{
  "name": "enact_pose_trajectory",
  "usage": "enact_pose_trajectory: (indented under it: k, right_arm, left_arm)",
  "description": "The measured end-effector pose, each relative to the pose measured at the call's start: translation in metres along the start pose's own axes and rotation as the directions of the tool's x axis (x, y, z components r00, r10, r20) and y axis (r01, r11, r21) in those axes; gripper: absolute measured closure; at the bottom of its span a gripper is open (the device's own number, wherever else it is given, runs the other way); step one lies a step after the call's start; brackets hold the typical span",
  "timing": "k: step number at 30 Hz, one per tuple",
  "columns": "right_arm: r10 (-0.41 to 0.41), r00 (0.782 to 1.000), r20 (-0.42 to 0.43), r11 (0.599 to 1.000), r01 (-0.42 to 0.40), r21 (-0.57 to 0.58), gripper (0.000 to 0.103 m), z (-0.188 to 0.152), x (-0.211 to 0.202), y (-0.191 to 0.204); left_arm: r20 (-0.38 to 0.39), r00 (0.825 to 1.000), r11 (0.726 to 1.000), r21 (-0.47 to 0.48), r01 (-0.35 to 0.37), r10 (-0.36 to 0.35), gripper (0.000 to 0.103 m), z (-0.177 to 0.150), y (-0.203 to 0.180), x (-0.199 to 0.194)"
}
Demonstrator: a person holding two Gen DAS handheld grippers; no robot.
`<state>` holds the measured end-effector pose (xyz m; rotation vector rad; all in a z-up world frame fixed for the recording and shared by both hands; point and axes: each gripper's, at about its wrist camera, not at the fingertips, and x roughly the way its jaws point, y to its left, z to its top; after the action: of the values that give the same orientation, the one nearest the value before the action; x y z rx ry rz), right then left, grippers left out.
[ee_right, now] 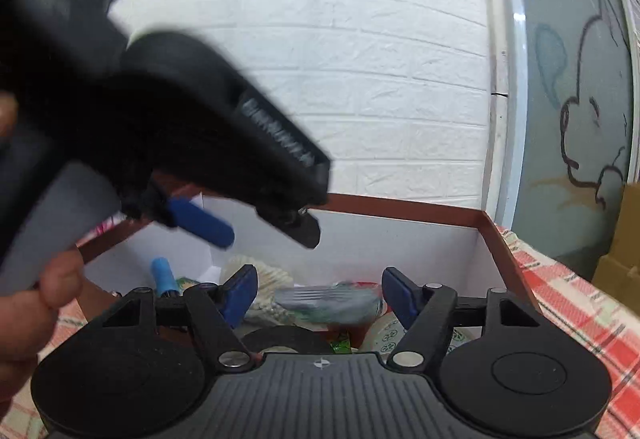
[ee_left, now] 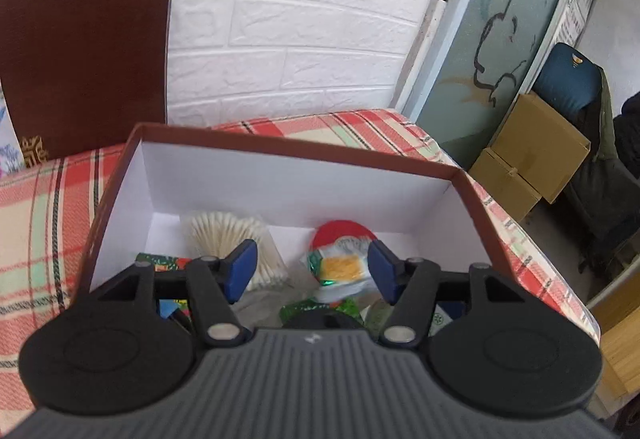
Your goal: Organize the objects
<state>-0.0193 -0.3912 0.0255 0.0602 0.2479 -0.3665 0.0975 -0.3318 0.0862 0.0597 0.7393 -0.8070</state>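
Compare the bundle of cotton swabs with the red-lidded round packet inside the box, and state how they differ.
The cotton swabs are off-white throughout, while the red-lidded packet is multicoloured: red, green, yellow and white. The cotton swabs form a fanned bundle of thin sticks; the red-lidded packet is a single rounded piece with crinkled wrapping. The cotton swabs sit toward the box's left side, the red-lidded packet toward its right. Both rest inside the white-lined box, near its far wall.
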Motion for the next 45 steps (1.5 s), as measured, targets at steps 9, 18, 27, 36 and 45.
enact_pose_trajectory:
  k: [9,18,27,36,45]
  right_arm:
    - [0.015,0.999,0.040,0.999,-0.017,0.050,0.030,-0.002,-0.005,-0.005]
    - [-0.022,0.998,0.059,0.993,0.015,0.118,0.025,-0.007,-0.081,0.011]
    - [0.089,0.992,-0.091,0.981,-0.071,0.183,0.017,-0.026,-0.117,0.044]
    - [0.105,0.987,-0.121,0.984,-0.086,0.155,0.009,-0.027,-0.155,0.084]
    - [0.055,0.987,-0.152,0.991,-0.035,0.130,0.002,-0.039,-0.178,0.100]
  left_arm:
    - [-0.002,0.999,0.999,0.013,-0.046,0.046,0.038,-0.007,0.006,0.000]
    - [0.110,0.981,0.986,0.029,-0.163,0.159,0.021,-0.024,0.015,-0.079]
    - [0.119,0.943,0.951,-0.029,-0.308,0.309,0.003,-0.080,0.056,-0.151]
    - [0.210,0.880,0.904,-0.047,-0.426,0.426,0.000,-0.122,0.071,-0.195]
    - [0.124,0.904,0.913,-0.040,-0.407,0.408,0.000,-0.152,0.084,-0.206]
